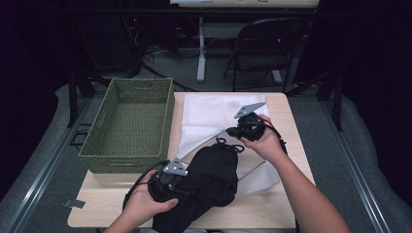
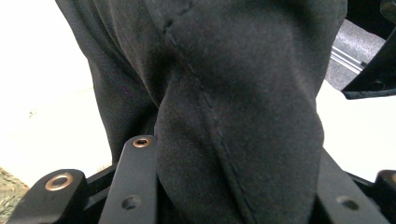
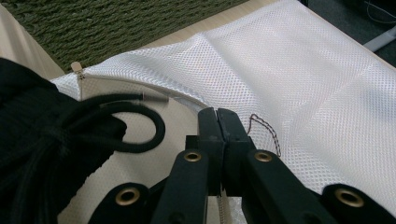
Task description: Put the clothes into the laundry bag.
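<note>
the black garment (image 1: 214, 174) lies half on the white mesh bag (image 1: 209, 114), just right of the green basket (image 1: 131, 121) on the desk (image 1: 282, 208). the left hand-held gripper (image 2: 233, 186) grasps the garment's fabric; the right hand-held gripper (image 3: 218, 123) is clenched on the bag's opening edge.

Free room and obstacles about the two grippers. To the left of the left gripper (image 1: 171, 182), passage is blocked by the green woven basket (image 1: 130, 124). The span between it and the right gripper (image 1: 241, 130) is occupied by the black garment (image 1: 211, 177) lying on the white mesh bag (image 1: 214, 114). Bare tabletop (image 1: 97, 204) is left open below the basket, and a narrow strip is left open right of the right gripper.
</note>
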Demonstrator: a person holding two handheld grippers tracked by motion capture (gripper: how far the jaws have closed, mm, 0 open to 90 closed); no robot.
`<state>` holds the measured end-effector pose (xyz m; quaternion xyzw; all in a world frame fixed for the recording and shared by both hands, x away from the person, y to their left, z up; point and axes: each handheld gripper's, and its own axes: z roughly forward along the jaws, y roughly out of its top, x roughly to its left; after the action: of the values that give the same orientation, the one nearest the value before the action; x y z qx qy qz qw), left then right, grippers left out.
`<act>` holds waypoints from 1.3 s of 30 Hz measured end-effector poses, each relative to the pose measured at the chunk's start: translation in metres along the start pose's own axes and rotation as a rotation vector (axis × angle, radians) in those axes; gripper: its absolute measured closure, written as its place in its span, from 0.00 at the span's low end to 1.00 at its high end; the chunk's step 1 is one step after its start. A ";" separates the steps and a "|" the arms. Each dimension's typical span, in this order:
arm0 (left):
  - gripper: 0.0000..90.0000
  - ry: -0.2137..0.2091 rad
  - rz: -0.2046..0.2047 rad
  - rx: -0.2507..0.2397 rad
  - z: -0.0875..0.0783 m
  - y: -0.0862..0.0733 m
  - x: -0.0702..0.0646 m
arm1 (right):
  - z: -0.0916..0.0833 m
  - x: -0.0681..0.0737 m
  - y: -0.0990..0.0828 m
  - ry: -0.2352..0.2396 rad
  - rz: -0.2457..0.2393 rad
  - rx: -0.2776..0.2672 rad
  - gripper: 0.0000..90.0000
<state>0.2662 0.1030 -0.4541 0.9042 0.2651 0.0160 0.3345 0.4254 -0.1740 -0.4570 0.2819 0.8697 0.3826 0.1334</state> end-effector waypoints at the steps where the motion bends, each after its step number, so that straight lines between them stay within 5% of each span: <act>1: 0.69 -0.002 0.001 0.004 0.001 0.000 0.001 | 0.000 0.000 0.000 0.000 0.000 0.000 0.99; 22: 0.69 -0.012 -0.081 0.063 0.039 0.000 0.031 | -0.017 0.015 0.004 0.008 -0.038 -0.065 0.99; 39: 0.69 -0.011 -0.111 0.044 0.043 0.009 0.039 | -0.026 0.021 0.009 0.000 -0.062 -0.087 0.99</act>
<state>0.3126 0.0909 -0.4877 0.8953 0.3134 -0.0133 0.3162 0.4004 -0.1721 -0.4327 0.2487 0.8605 0.4159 0.1576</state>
